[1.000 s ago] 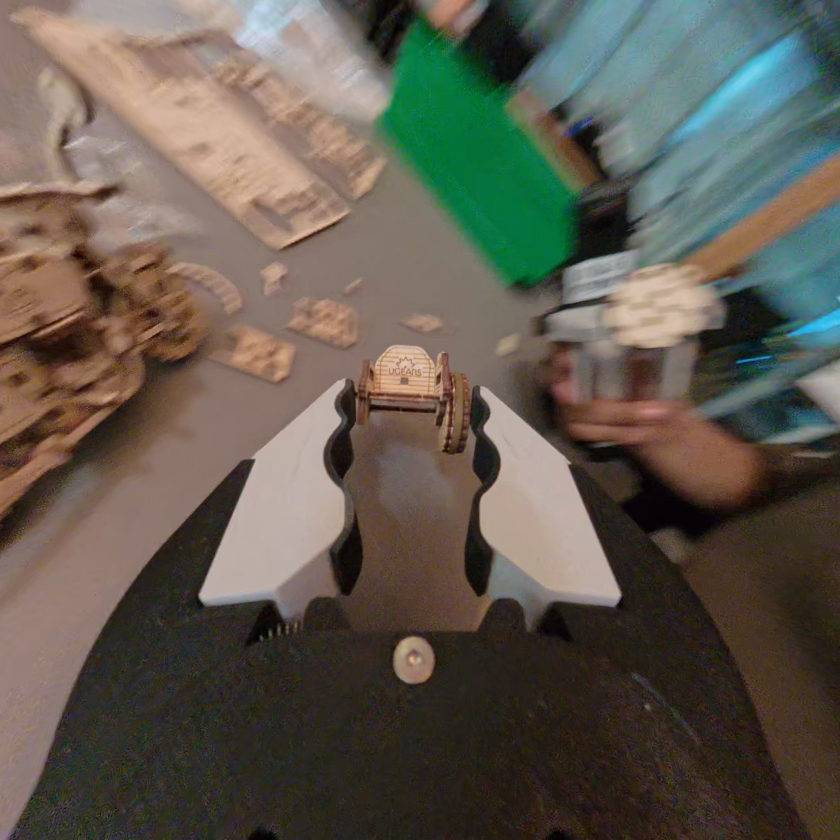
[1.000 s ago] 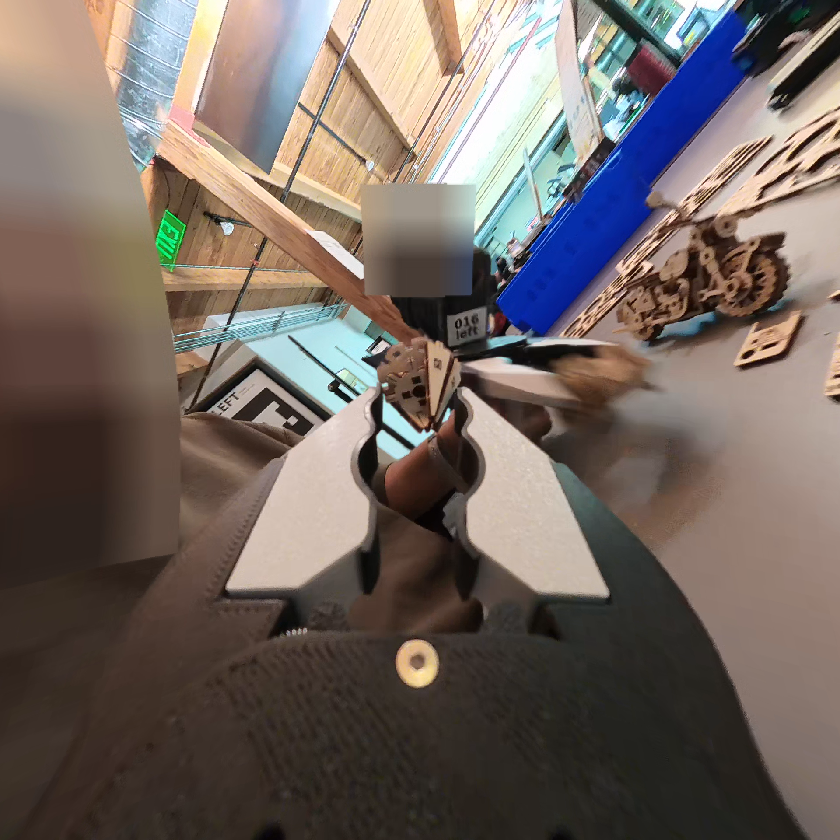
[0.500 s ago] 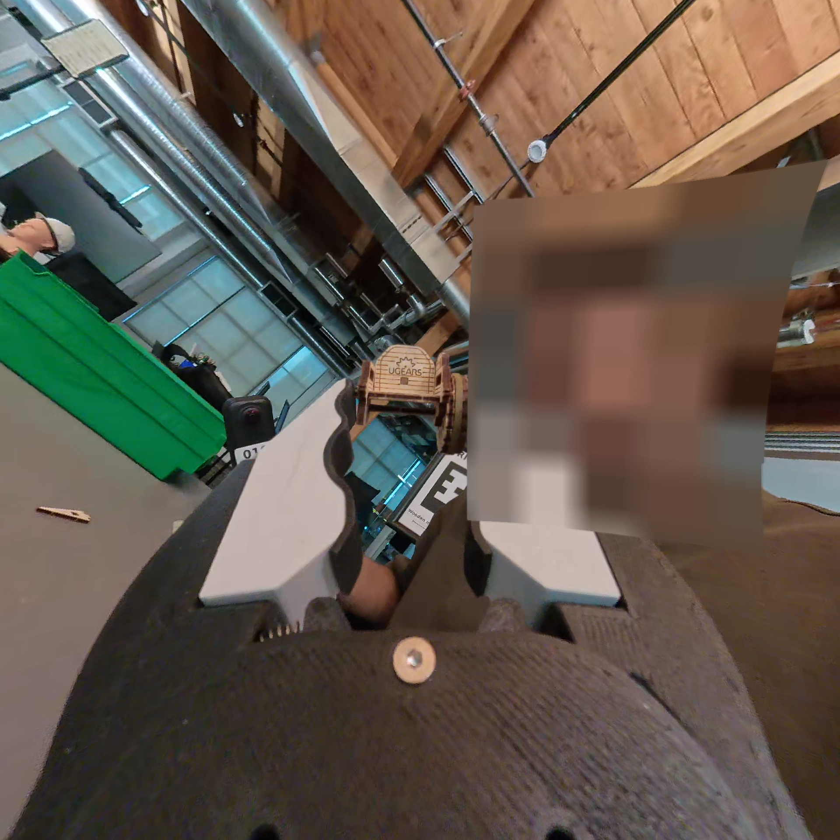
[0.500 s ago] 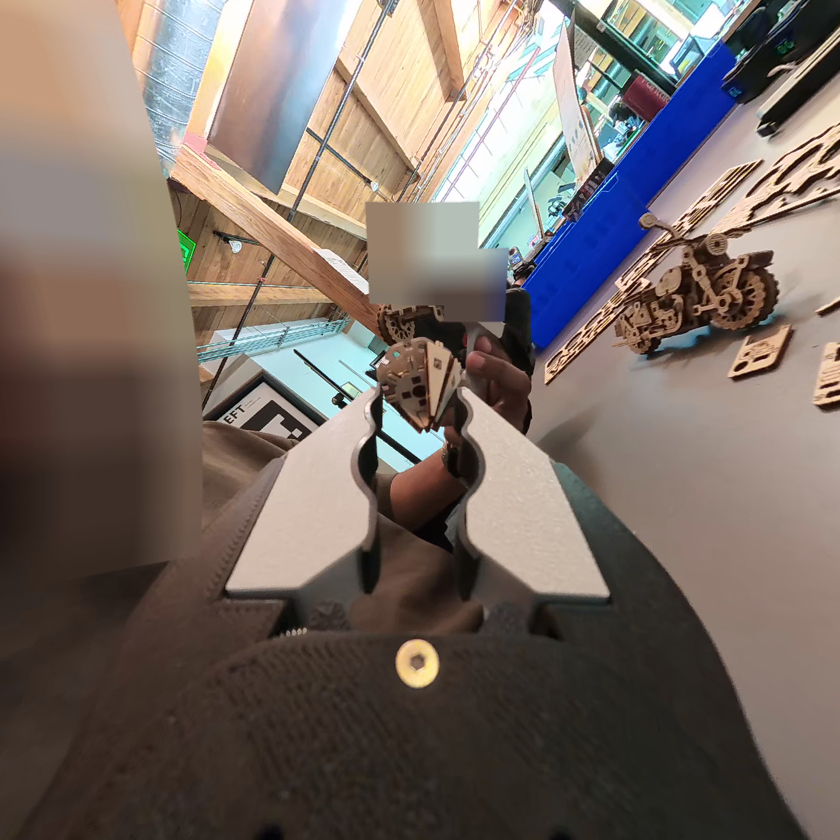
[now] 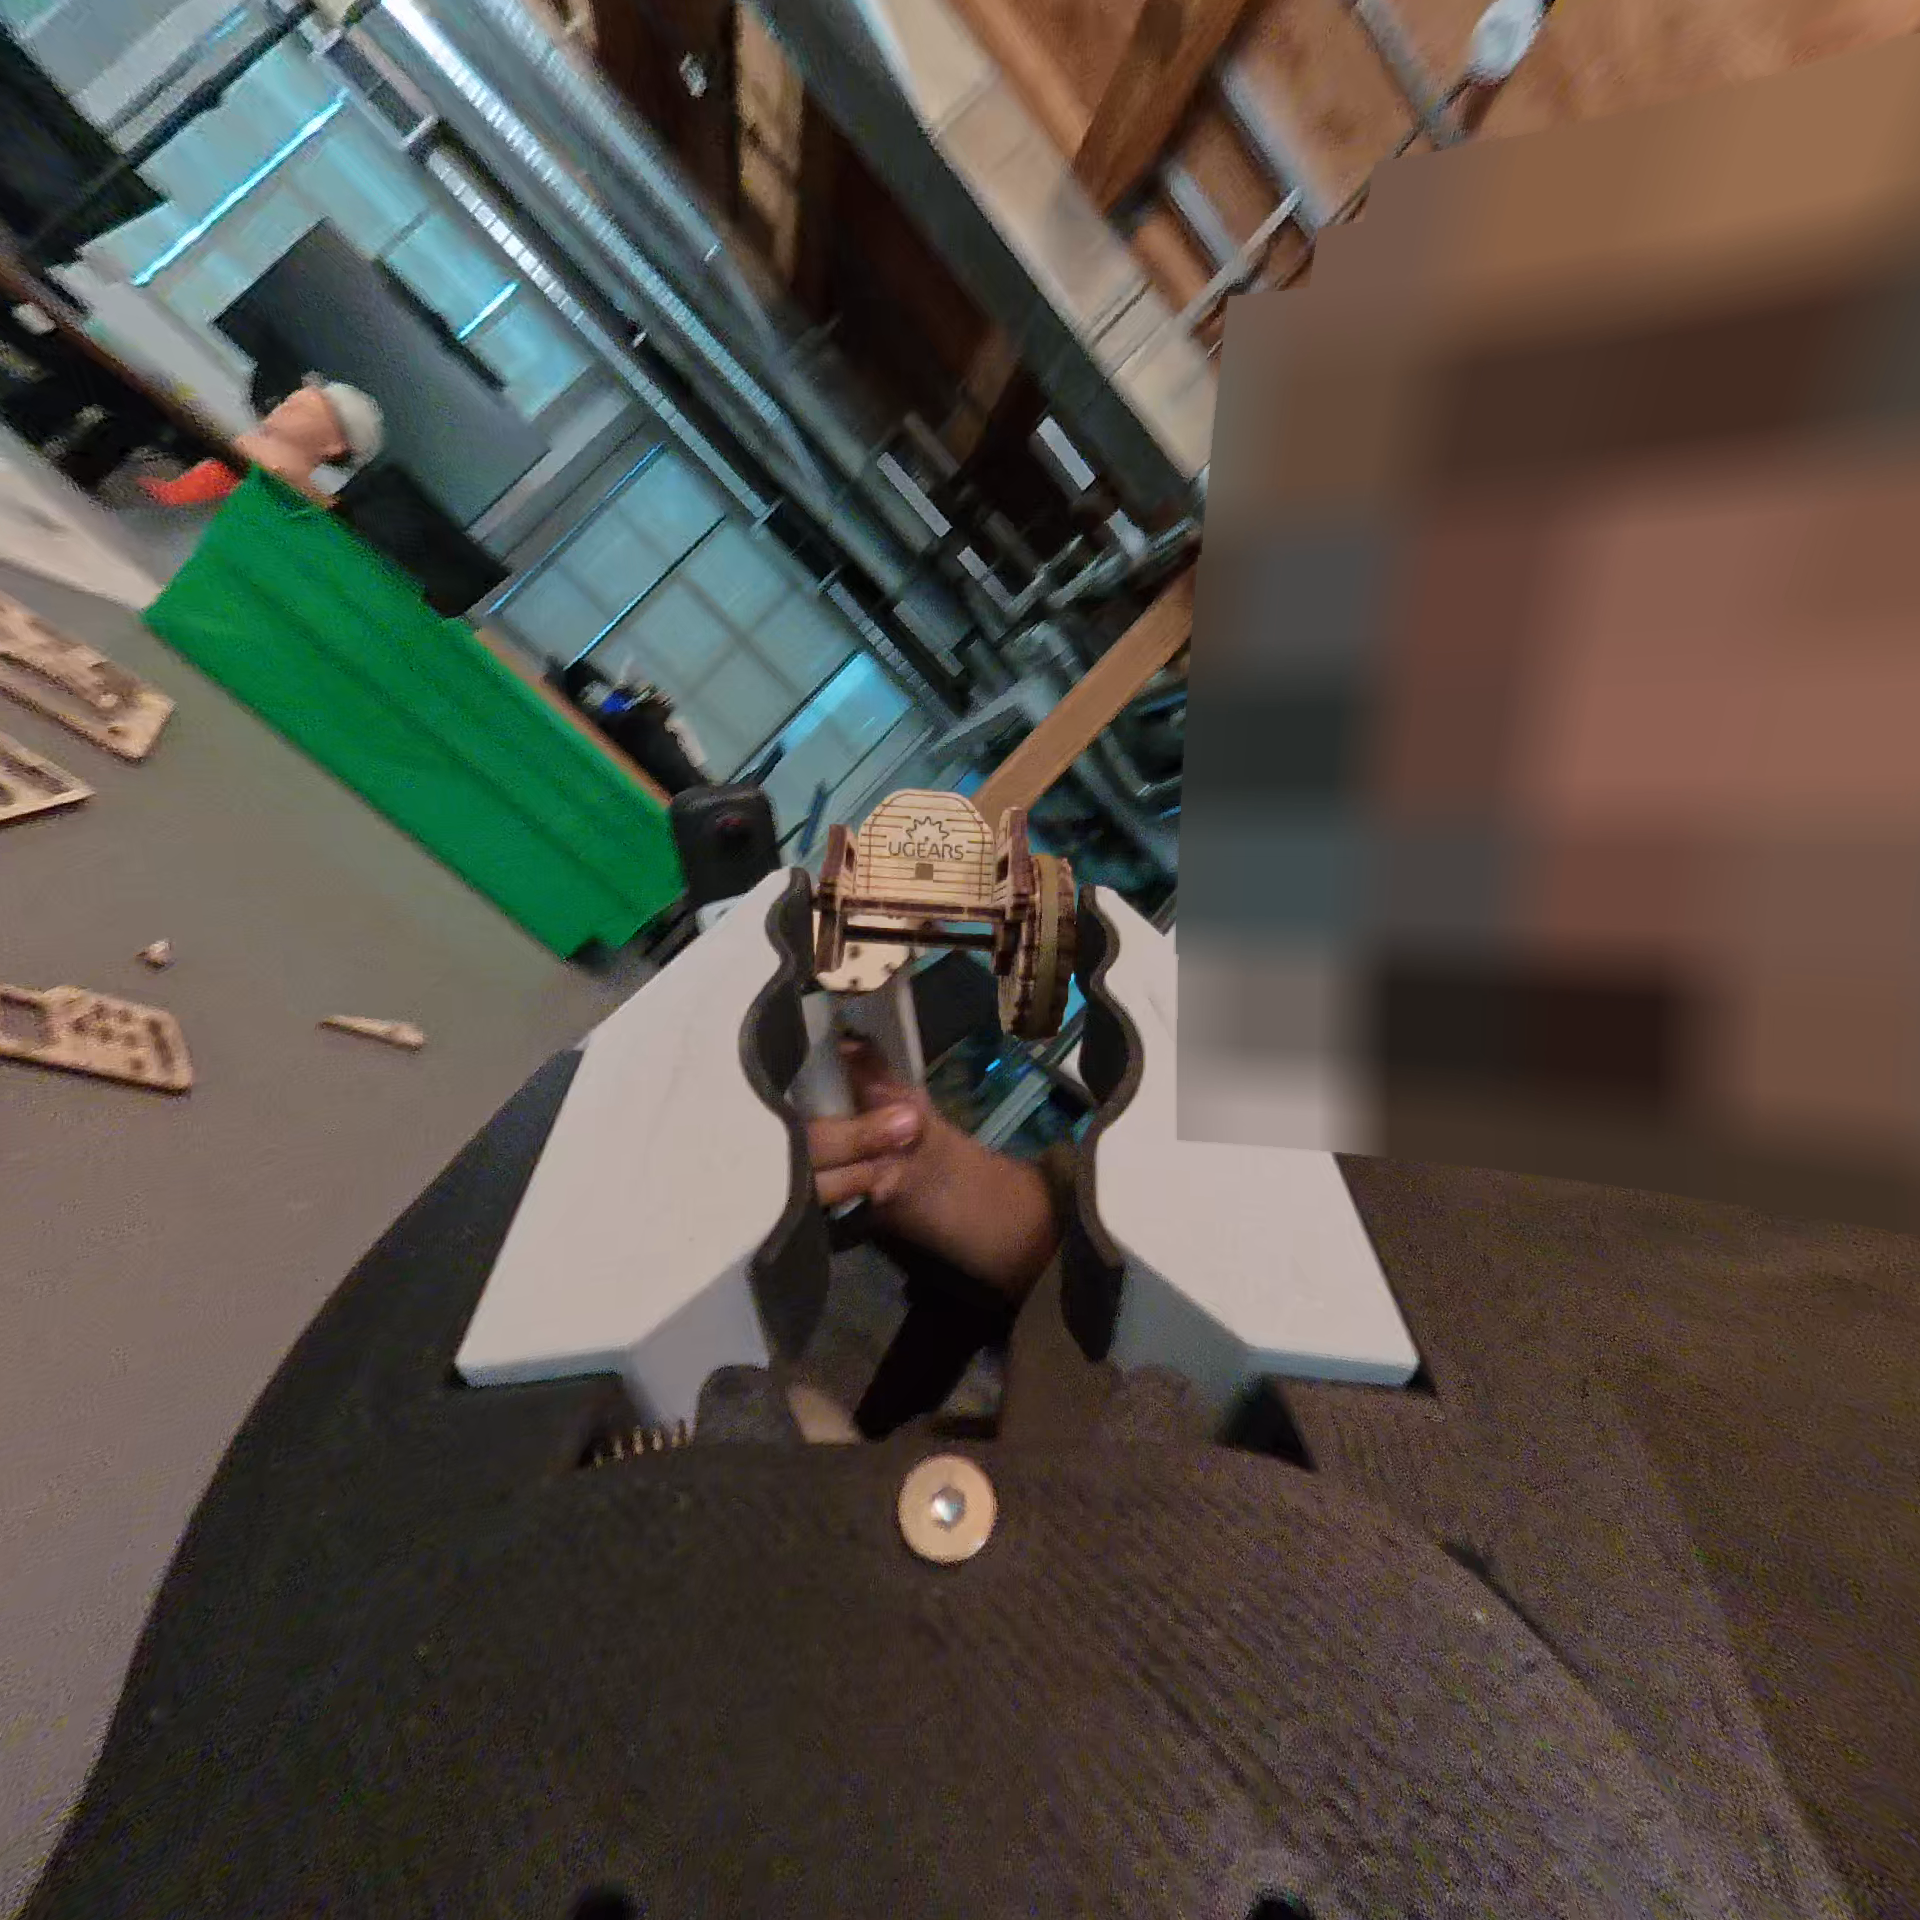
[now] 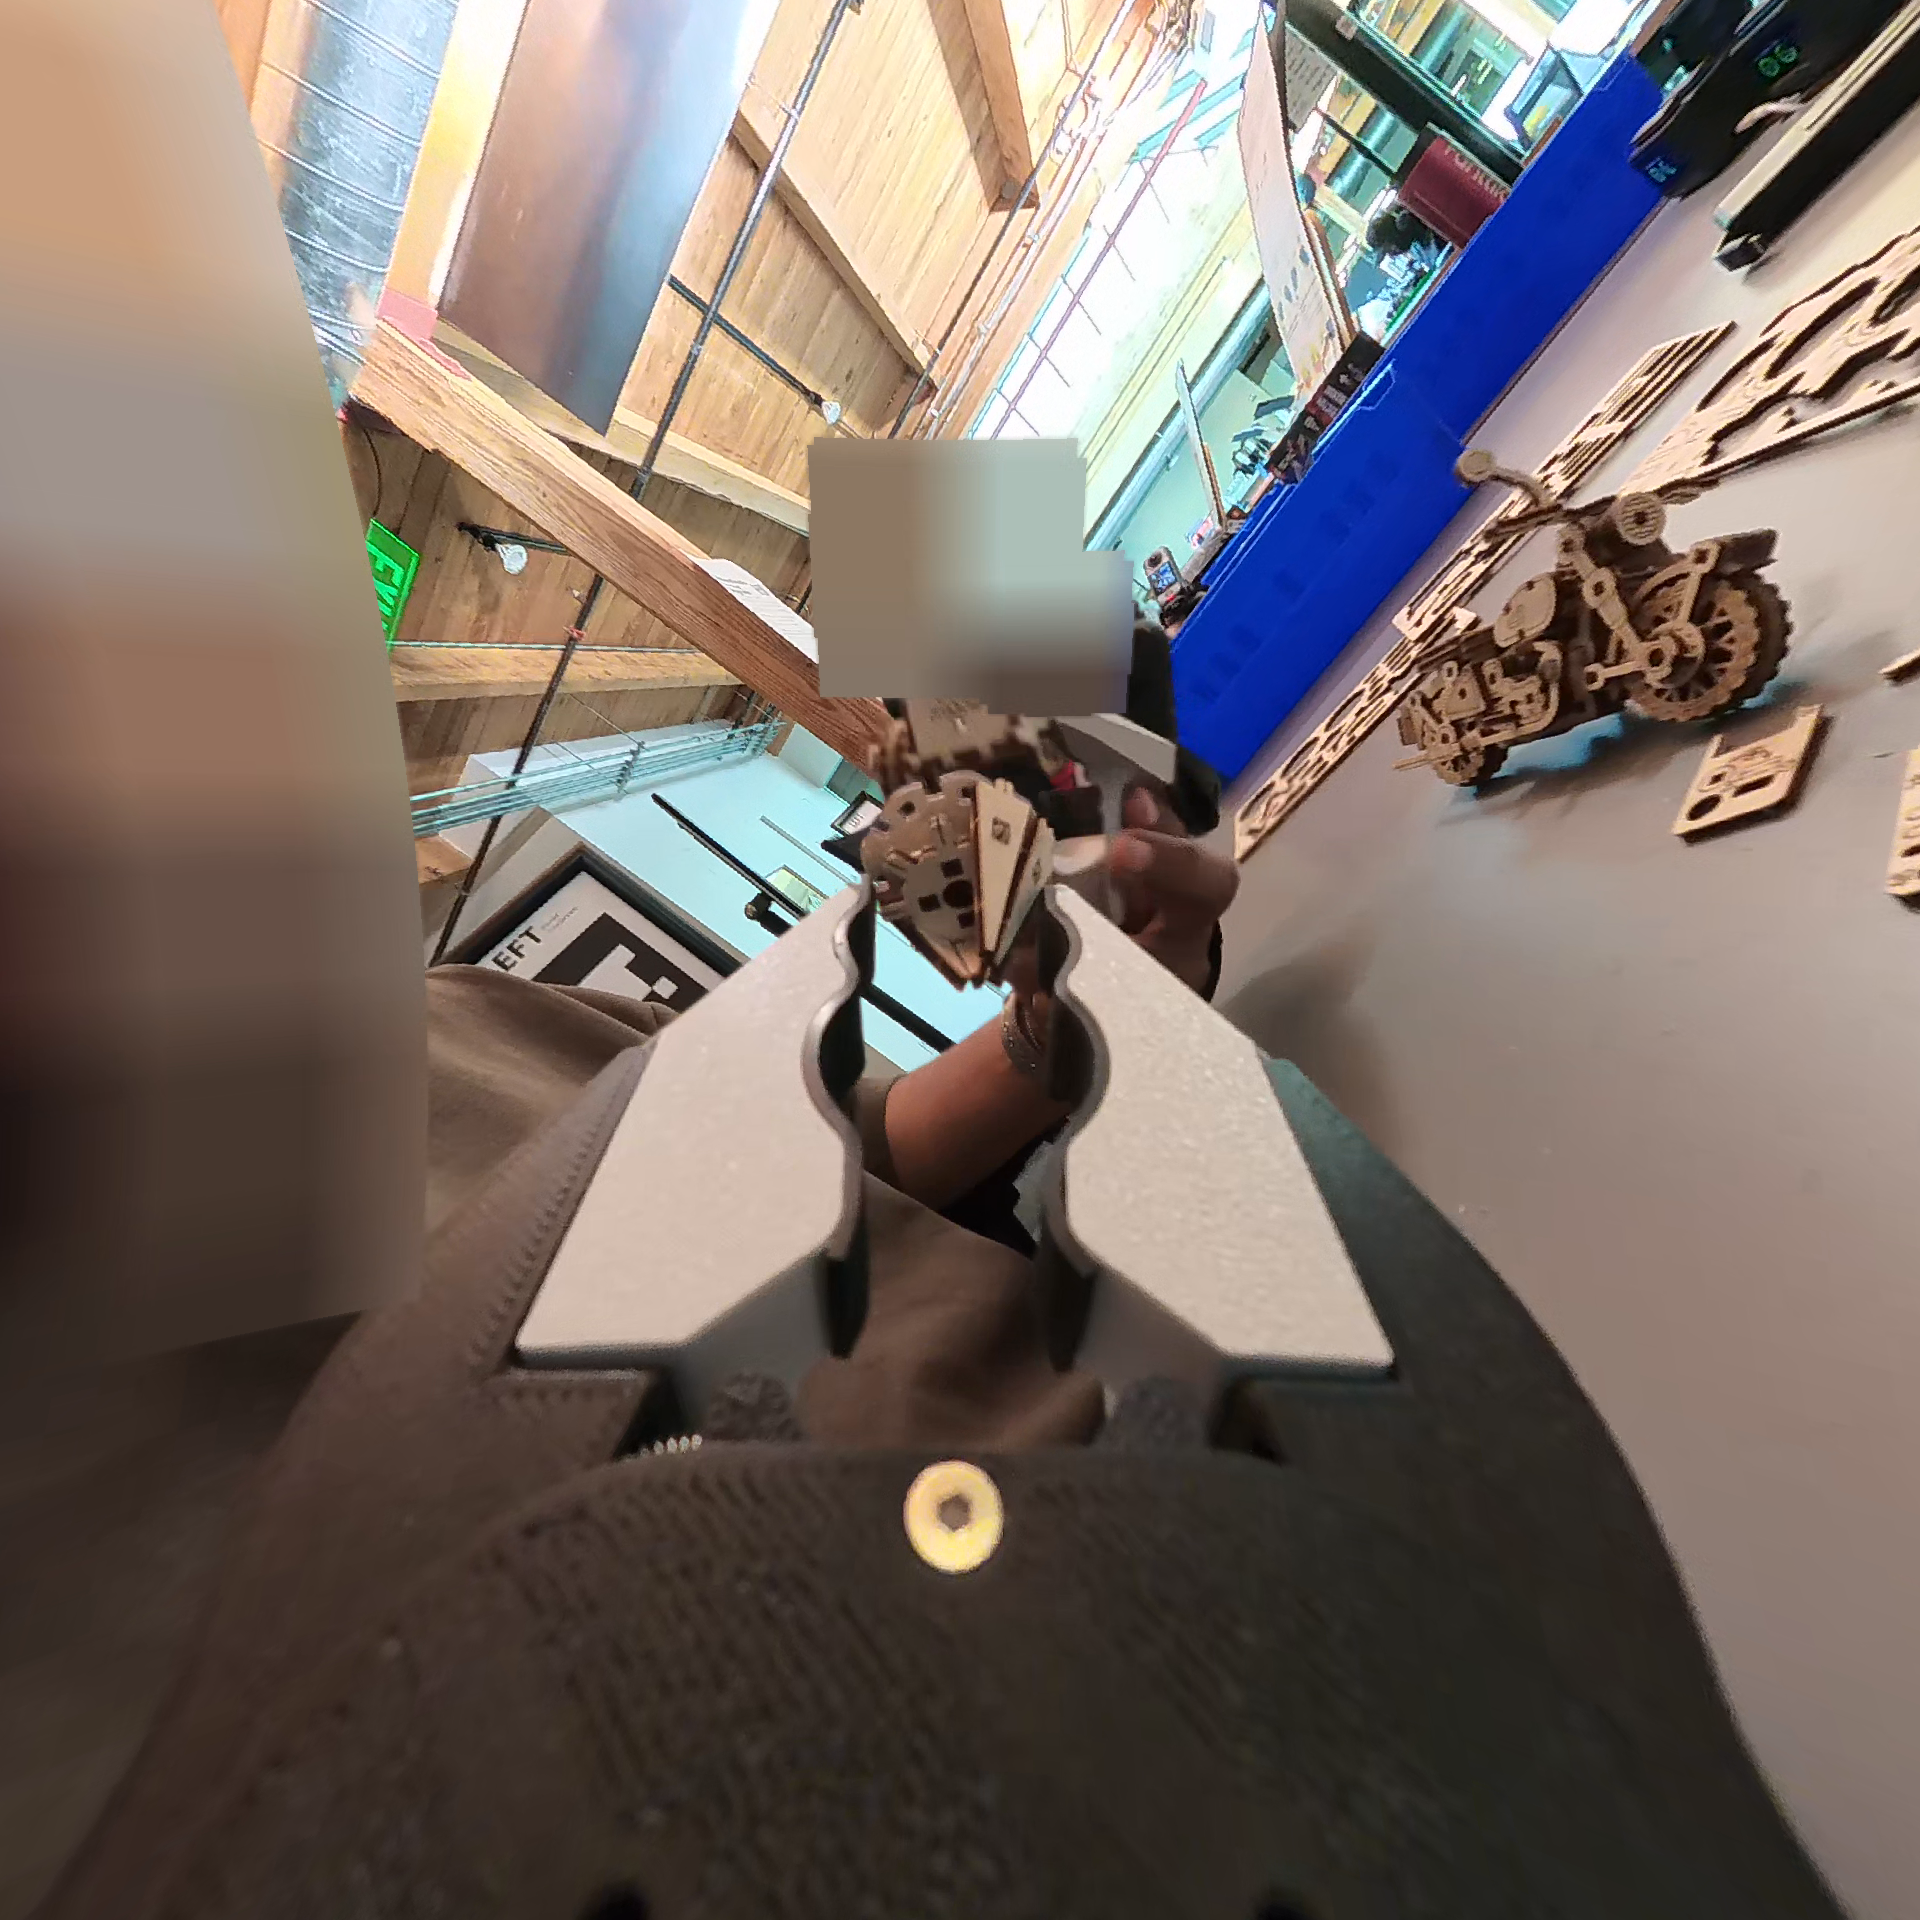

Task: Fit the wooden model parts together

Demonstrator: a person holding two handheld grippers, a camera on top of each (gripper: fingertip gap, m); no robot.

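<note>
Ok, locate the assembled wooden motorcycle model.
The assembled wooden motorcycle model stands at the right wrist view's upper right, on the grey table beside the blue bin.

Green bin [image 5: 395,717]: stands at the far edge of the grey table [image 5: 208,1195]
Blue bin [image 6: 1340,499]: runs along the table's far side
Ceiling: wooden beams [image 6: 613,520] and metal ducts [image 5: 644,239] overhead

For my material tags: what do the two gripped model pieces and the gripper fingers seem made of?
Small wheeled assembly: thin pale plywood, apparently laser-cut; dark burnt edges, engraved lines, unvarnished. Fanned gear-like piece: same pale sheet wood, dark-edged cutouts. Right gripper's fingers: probably matte grey plastic, grainy surface; dark wavy inner pads may be rubber.
</note>
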